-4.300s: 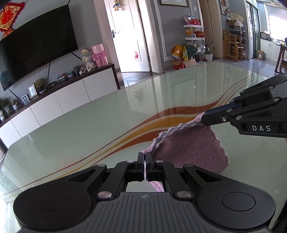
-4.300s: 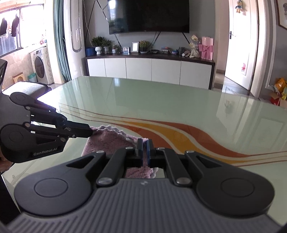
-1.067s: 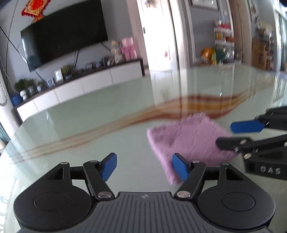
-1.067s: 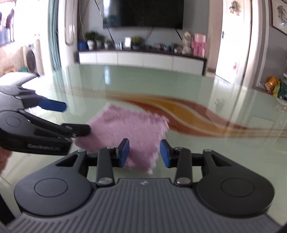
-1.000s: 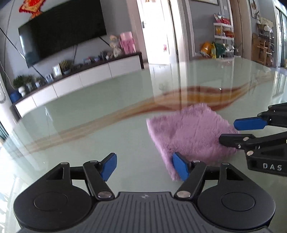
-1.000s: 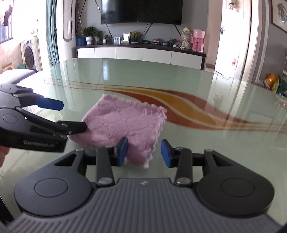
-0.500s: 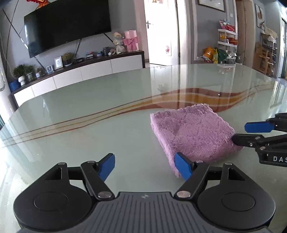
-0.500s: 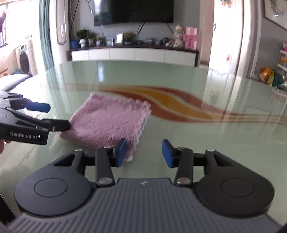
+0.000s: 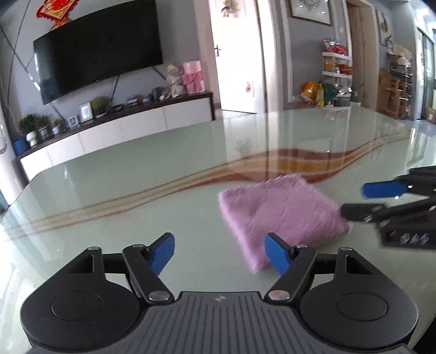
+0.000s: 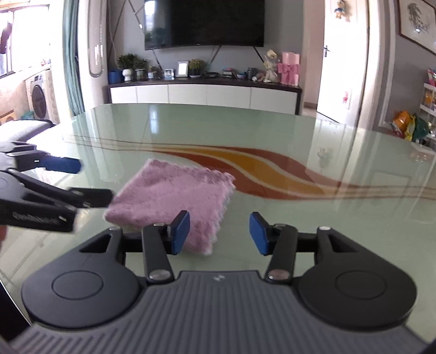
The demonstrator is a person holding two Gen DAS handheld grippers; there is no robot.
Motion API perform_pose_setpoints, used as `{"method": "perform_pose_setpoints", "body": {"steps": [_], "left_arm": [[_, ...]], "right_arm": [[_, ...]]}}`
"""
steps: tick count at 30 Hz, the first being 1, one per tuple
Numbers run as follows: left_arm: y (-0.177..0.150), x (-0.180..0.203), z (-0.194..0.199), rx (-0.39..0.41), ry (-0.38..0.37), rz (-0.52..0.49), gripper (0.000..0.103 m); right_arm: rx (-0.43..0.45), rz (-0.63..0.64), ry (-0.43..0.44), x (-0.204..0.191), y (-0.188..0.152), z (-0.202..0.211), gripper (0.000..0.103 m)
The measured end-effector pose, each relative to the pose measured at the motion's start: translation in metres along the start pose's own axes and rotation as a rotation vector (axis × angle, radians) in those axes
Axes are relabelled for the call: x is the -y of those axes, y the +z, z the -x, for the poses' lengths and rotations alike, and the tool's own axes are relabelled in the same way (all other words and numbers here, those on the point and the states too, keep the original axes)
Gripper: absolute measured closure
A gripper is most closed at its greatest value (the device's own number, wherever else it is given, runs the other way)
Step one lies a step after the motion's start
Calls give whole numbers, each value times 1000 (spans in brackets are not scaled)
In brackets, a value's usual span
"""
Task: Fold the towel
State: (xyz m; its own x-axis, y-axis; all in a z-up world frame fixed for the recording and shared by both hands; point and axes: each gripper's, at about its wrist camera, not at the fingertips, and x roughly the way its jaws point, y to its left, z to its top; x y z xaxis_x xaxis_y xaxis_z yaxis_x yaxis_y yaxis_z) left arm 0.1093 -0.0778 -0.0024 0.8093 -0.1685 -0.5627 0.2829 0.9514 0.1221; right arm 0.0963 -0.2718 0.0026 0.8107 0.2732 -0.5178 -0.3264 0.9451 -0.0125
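A glossy green glass table [image 10: 340,217] with orange swirl bands filled both views, a TV [image 10: 204,21] above a white sideboard [image 10: 204,95] behind; the folded pink towel [image 10: 169,201] lay flat near its close edge; only the right view showed a washing machine [image 10: 38,95]; the left gripper [image 9: 219,254] stood wide, empty; the right gripper [image 10: 220,231], its jaws just opening, held nothing; bare glass stretched beyond.
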Motion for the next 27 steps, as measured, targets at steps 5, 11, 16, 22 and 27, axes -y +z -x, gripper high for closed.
{"method": "perform_pose_setpoints", "body": {"steps": [5,11,16,22,27], "left_arm": [[7,9,-22,-28,-17,40,31],[-5,-1,-22,-42,-85,88,30],[-6,-7,-27,-33,-194,36,23],[-5,-4,-35,-26,-189,-31,22],[-9,-12,-47,-83,-197,21,23]], "right_arm": [[-6,32,13,-5,3,-10,57],[20,11,120,4,-4,-2,44],[54,47,213,11,-4,1,36],[11,111,179,2,4,-8,25],[-70,81,156,2,3,-20,20]]}}
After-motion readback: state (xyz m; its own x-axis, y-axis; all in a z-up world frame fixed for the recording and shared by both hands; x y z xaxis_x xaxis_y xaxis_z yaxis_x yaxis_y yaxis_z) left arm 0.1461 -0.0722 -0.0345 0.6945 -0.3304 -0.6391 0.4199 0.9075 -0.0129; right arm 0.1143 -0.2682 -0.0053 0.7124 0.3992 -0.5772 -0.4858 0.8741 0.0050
